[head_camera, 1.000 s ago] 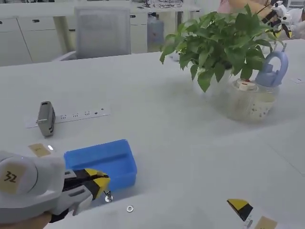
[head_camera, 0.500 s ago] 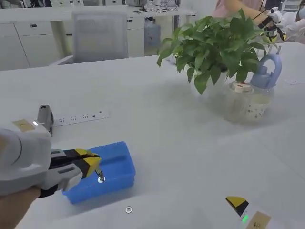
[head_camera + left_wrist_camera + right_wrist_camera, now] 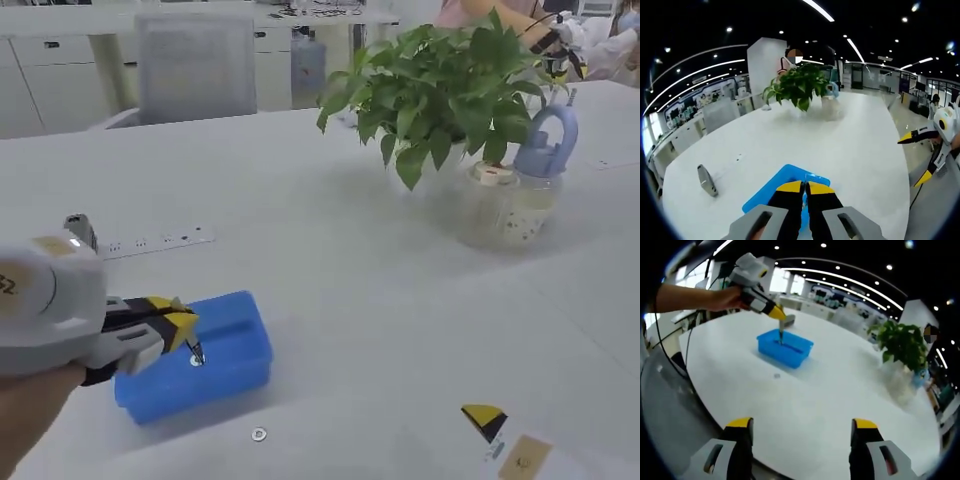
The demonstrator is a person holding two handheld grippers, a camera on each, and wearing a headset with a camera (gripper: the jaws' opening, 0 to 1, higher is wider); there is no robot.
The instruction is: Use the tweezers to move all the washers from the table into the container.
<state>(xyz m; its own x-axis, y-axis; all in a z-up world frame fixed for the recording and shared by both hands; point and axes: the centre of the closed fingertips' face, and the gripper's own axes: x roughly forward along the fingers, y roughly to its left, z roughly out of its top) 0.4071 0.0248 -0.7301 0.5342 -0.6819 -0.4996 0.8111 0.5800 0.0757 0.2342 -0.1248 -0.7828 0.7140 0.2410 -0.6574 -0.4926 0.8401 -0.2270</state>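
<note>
White desk [image 3: 400, 300], plant [image 3: 440, 80] at the far side. Left tongs [image 3: 183, 322] clenched on tweezers [image 3: 193, 348], tips pointing down into blue container [image 3: 200, 395]. Something glints at the tips, possibly a washer; too small to tell. One washer [image 3: 259, 434] lies on the desk just in front of the container. Right tongs [image 3: 801, 423] released, jaws wide apart, well clear of the container.

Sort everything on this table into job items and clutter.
Job: left gripper, tweezers, blue container, washer on the table.
Clutter: potted plant, spray bottle, power strip, grey device.
</note>
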